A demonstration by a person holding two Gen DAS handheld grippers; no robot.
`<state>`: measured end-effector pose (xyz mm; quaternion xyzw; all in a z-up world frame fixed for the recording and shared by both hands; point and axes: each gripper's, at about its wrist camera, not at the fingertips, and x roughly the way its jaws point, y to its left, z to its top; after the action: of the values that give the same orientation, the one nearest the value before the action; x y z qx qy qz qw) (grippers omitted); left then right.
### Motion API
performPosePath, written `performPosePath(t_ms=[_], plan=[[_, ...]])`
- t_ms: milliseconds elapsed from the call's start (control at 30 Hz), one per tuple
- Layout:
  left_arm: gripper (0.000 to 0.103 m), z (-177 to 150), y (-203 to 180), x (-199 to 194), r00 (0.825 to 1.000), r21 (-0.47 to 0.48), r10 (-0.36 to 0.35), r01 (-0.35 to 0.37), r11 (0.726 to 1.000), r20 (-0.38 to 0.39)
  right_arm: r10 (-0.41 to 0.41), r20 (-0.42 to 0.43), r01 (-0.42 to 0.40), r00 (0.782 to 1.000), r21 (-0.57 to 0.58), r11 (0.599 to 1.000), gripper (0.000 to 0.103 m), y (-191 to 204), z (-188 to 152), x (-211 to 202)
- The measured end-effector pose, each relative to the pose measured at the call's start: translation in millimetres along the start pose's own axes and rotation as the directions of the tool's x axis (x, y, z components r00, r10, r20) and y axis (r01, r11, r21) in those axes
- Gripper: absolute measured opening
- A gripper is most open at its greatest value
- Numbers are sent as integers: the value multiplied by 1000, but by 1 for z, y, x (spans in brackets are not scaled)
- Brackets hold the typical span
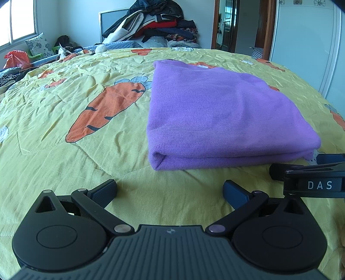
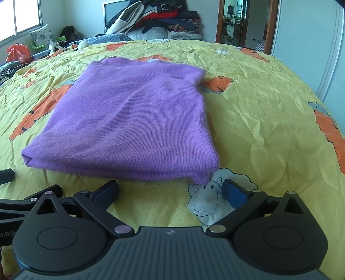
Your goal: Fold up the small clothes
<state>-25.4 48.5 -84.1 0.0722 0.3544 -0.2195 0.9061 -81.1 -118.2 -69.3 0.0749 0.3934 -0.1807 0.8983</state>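
Both spread wide, gripping nothing: left claw [image 1: 169, 190] and right claw [image 2: 170, 190] just short of purple sweater's [image 2: 129, 120] near fold, long axis running away.

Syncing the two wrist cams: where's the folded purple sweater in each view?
Left wrist: purple sweater sits centre-right, folded edge nearest, beyond the open left gripper.
Right wrist: purple sweater sits centre-left, its near corner just ahead of the open right gripper.
Shared landmark: the clothes pile at the far end of the bed, top centre in both.
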Motion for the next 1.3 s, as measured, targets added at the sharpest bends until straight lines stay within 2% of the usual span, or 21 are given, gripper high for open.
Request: performPosePath(t_ms=[1300], plan=[[103,0,0,0,1000,0,0,0,1000,0,-3,11,3,1000,3,1000,103,0,0,0]])
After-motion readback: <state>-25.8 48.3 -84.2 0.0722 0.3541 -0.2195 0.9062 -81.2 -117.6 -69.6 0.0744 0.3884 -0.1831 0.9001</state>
